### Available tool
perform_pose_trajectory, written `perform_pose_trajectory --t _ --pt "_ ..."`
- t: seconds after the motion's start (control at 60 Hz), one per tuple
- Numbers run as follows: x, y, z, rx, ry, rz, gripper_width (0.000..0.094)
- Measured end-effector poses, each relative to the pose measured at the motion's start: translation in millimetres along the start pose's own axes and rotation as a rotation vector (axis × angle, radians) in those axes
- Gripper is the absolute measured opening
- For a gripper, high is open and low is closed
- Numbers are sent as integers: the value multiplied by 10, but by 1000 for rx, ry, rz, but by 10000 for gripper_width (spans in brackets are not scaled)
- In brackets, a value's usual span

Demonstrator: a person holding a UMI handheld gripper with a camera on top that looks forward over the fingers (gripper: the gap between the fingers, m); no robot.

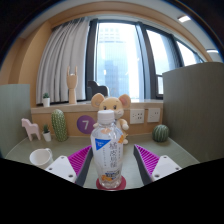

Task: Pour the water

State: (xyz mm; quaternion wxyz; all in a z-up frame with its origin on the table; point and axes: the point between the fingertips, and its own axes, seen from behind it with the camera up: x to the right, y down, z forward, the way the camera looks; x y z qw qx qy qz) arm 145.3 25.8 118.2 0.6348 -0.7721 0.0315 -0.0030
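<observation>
A clear plastic water bottle [108, 148] with a white cap and a blue and orange label stands upright on a round red coaster [111, 184] on the table. It stands between the two fingers of my gripper [112, 158], with a gap on each side. The gripper is open; its magenta pads [78, 160] flank the bottle's lower half. A small white cup [41, 157] sits on the table to the left of the left finger.
Beyond the bottle, along the window ledge, stand a plush bear [110, 108], a purple ball marked 7 [85, 124], a green cactus toy [59, 125], a small giraffe figure [31, 128] and a green striped object [160, 133]. A grey panel [195, 100] rises at the right.
</observation>
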Motion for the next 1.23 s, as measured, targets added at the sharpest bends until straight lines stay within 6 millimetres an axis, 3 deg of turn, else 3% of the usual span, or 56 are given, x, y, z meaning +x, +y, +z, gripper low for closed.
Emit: perform_pose_trajectory --t 0.167,0.367,0.5,0.65,0.867,0.983,1.233 --pt "-142 230 -431 -34 -7 70 801" --pt "-586 654 -1024 -98 -33 59 805" --pt "-909 742 -1337 -129 -50 30 809" --pt "-1149 632 -1626 -116 -74 4 814" --pt "-1394 274 -1925 -59 -118 -31 814" --pt "-1438 132 -2036 -41 -128 -35 814" --pt "-1500 40 -2139 -30 -134 -25 816"
